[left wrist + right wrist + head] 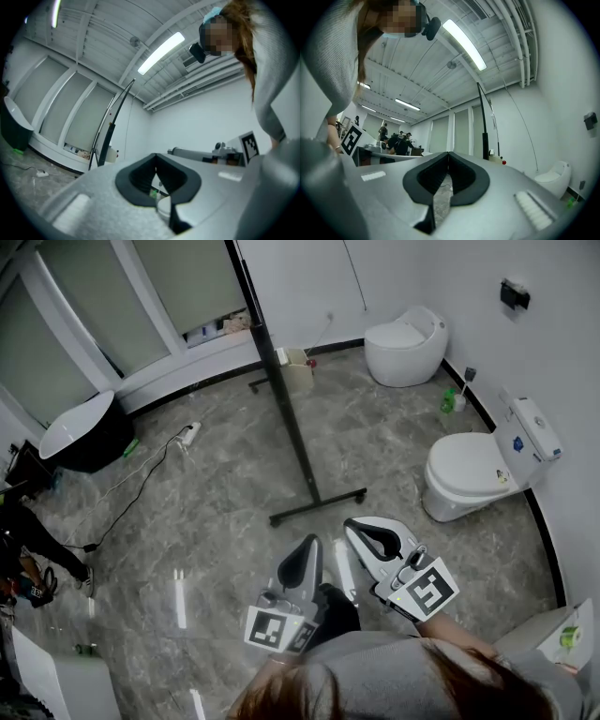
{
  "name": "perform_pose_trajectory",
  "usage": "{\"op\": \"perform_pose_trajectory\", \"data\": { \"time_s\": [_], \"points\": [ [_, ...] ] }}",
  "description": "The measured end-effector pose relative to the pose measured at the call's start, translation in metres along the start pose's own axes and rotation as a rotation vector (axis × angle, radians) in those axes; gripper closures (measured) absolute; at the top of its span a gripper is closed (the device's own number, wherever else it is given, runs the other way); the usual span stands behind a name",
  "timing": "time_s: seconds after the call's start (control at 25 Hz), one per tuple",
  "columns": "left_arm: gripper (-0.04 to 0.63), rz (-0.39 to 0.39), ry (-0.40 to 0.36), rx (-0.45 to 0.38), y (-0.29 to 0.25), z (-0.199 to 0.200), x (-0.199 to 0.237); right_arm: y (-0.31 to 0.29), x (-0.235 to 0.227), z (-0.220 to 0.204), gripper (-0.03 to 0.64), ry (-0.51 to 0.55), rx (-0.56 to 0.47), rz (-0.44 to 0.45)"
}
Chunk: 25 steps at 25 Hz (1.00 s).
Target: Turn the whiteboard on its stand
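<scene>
**A:** Jaws check?

**B:** The left gripper [302,563] is showing its jaws together, tips touching, with nothing between them. The right gripper [377,538] is reading the same: jaws closed and empty. Both are hanging close to the person's body and pointing roughly toward the stand.

**A:** Where is the board sitting relative to them?

**B:** The whiteboard [281,399] is standing edge-on ahead of both grippers, well apart from them, with open floor [216,512] lying between. Its foot bar [319,505] is lying nearest, down on the floor. In the left gripper view the whiteboard [108,131] is rising left of the jaws. In the right gripper view it [483,136] is standing right of them.

**A:** Handling?

**B:** This is judgement only. I am taking it for a stiff metal frame, tall and thin, likely light but top-heavy, so a high push is risking a tip. The painted edge is probably going to be slippery under the pads. I am favouring the upright edge at about mid height, one gripper on each side, with the jaws opening first. I cannot tell whether there are castors.
</scene>
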<state>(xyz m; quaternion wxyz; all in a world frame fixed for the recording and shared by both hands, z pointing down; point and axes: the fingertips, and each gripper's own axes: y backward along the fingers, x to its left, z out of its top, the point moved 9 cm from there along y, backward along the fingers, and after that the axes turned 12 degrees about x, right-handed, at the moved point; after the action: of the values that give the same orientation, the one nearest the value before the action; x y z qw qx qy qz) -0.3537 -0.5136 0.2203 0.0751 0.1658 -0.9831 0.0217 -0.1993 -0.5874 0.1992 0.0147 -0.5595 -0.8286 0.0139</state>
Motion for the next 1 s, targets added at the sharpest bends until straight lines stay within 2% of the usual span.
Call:
{"op": "perform_pose_trajectory", "data": {
  "time_s": [0.32,0.64,0.88,1.0],
  "points": [
    [0.594,-0.057,0.027,0.062,-0.066,0.01,0.099,-0.099,-0.05,0.001,0.621,-0.017,0.011,-0.049],
    [0.594,-0.099,0.03,0.094,-0.114,0.021,0.174,-0.18,-0.091,0.0,0.621,-0.037,0.035,-0.078],
    [0.594,-0.113,0.051,0.122,-0.143,0.018,0.201,-0.205,-0.116,-0.005,0.621,-0.075,0.06,-0.091],
    [0.594,-0.107,0.069,0.127,-0.151,0.012,0.206,-0.209,-0.126,-0.013,0.621,-0.074,0.073,-0.065]
  ]
}}
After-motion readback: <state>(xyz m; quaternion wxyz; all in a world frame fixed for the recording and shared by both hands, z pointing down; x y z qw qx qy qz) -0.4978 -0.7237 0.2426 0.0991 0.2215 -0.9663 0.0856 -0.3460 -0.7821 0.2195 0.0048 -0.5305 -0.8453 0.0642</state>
